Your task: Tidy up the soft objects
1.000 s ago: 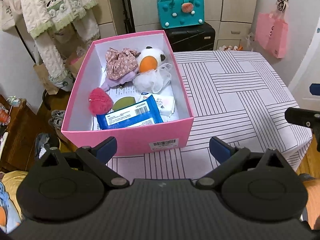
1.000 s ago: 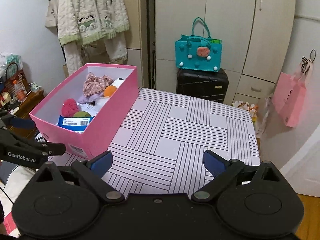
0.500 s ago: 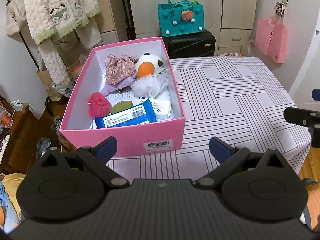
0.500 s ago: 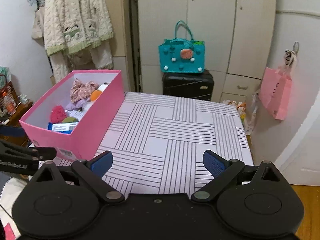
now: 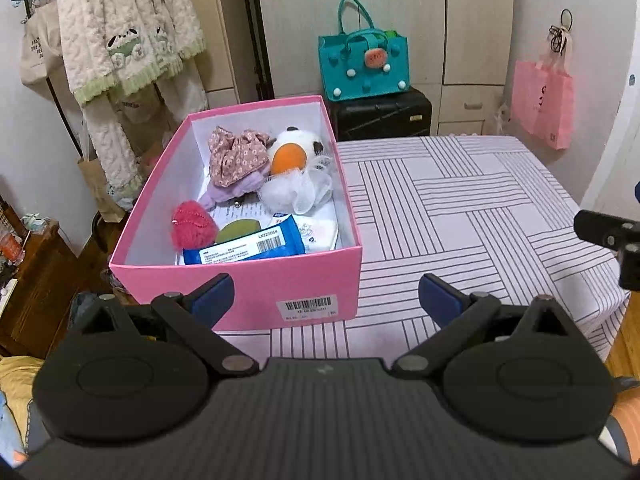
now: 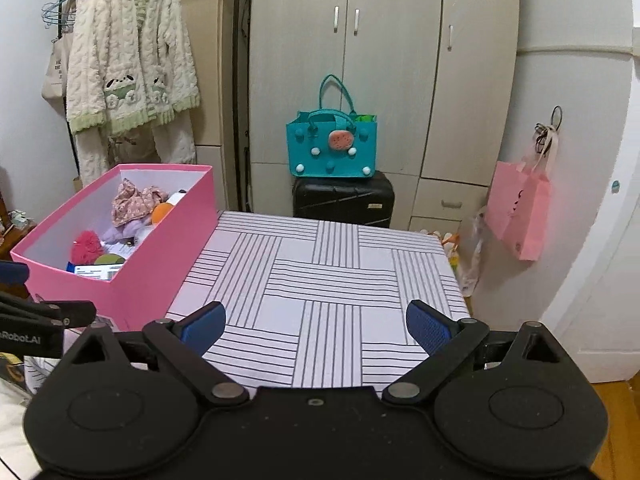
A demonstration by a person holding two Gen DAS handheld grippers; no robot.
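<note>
A pink box [image 5: 248, 282] [image 6: 160, 248] stands on the left part of the striped table [image 5: 460, 208] [image 6: 328, 280]. Inside lie a floral fabric piece [image 5: 236, 156], a white plush with an orange patch [image 5: 292, 154], a white mesh puff [image 5: 300, 190], a red pompom [image 5: 192, 226], a green pad [image 5: 236, 230], a blue wipes pack [image 5: 248, 246] and a white tissue pack [image 5: 320, 232]. My left gripper [image 5: 324, 300] hangs open and empty before the box's near wall. My right gripper [image 6: 316, 328] is open and empty over the table's front edge.
A teal bag [image 6: 332, 142] sits on a black suitcase [image 6: 344, 198] behind the table, by the wardrobe. A pink bag [image 6: 520, 212] hangs on the right wall. A cream robe [image 6: 128, 64] hangs at left. Wooden furniture [image 5: 36, 280] stands left of the box.
Both grippers have drawn back and tilted up from the table, so box and table look smaller and lower. Both stayed open; the box's contents did not move.
</note>
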